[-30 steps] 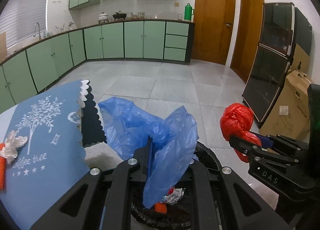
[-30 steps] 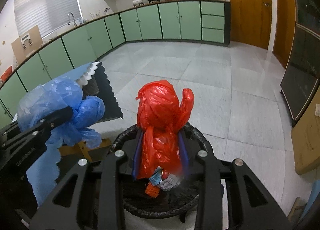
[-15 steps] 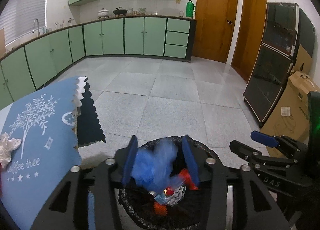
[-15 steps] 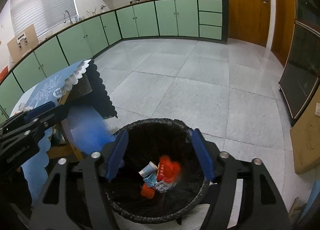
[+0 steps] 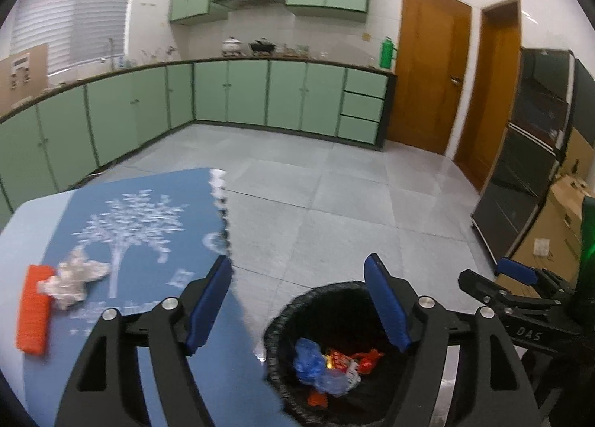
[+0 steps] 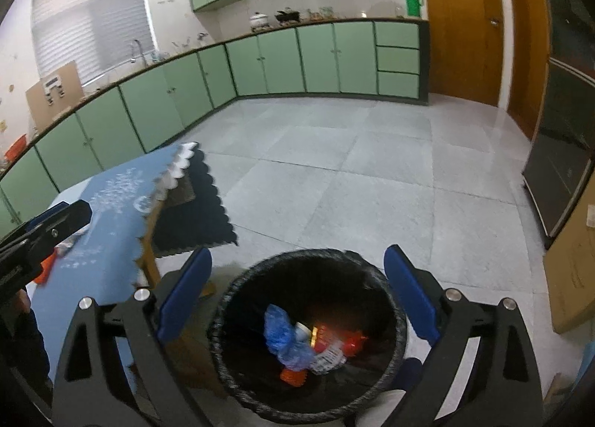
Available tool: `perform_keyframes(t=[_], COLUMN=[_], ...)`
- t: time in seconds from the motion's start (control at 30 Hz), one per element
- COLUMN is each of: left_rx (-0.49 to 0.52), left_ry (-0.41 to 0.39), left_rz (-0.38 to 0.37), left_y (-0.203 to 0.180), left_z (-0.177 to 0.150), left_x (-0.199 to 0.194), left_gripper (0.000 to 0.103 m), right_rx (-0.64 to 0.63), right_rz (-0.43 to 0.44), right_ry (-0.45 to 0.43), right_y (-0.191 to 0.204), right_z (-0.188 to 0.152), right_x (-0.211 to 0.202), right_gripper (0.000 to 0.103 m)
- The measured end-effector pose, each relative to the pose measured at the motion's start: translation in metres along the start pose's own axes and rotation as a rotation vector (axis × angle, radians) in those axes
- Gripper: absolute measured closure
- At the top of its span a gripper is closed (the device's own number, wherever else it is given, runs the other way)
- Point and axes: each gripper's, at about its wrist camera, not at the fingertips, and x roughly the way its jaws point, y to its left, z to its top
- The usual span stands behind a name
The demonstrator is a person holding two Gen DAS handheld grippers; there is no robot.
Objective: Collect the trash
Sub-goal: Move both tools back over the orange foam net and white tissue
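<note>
Both our left gripper [image 5: 297,300] and right gripper [image 6: 297,289] hang with jaws wide and empty over the black bin [image 6: 399,319], where a blue bag [image 6: 284,334] and red wrappers [image 6: 342,343] lie. We should swing left, low over the table [image 5: 22,226], and pinch the crumpled tissue [image 5: 74,276] beside the orange piece [image 5: 33,311] (blurred). Blue cloth [image 5: 148,226]; grey tiled floor [image 6: 372,181], green cabinets [image 5: 245,92].
</note>
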Motion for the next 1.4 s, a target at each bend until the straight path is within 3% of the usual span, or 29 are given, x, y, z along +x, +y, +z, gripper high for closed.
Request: perform_keyframes(t=[0.47,0.8,1.07,1.4], left_rx=[-0.102,-0.171,-0.227,-0.25], left_ry=[-0.059,-0.023,0.044,0.12], left_rz=[0.245,0.411,0.465,0.459], left_y=[0.12,0.204,0.252,0.273], left_z=[-0.009,-0.036,-0.056,-0.066], left_x=[-0.053,-0.067,-0.058,-0.038], left_gripper=[0.03,0.03,0.028,0.028], right_rx=[-0.119,-0.204,-0.24,-0.296], right_rz=[0.155,0.268,0.305,0.308], right_ry=[-0.012,-0.005,0.02,0.047], right_y=[0.12,0.215,0.266,0.301], right_z=[0.013,0.011,0.005,0.0], right_x=[0.014,0.035,0.056,0.083], right_gripper=[0.012,0.012,0.012,0.012])
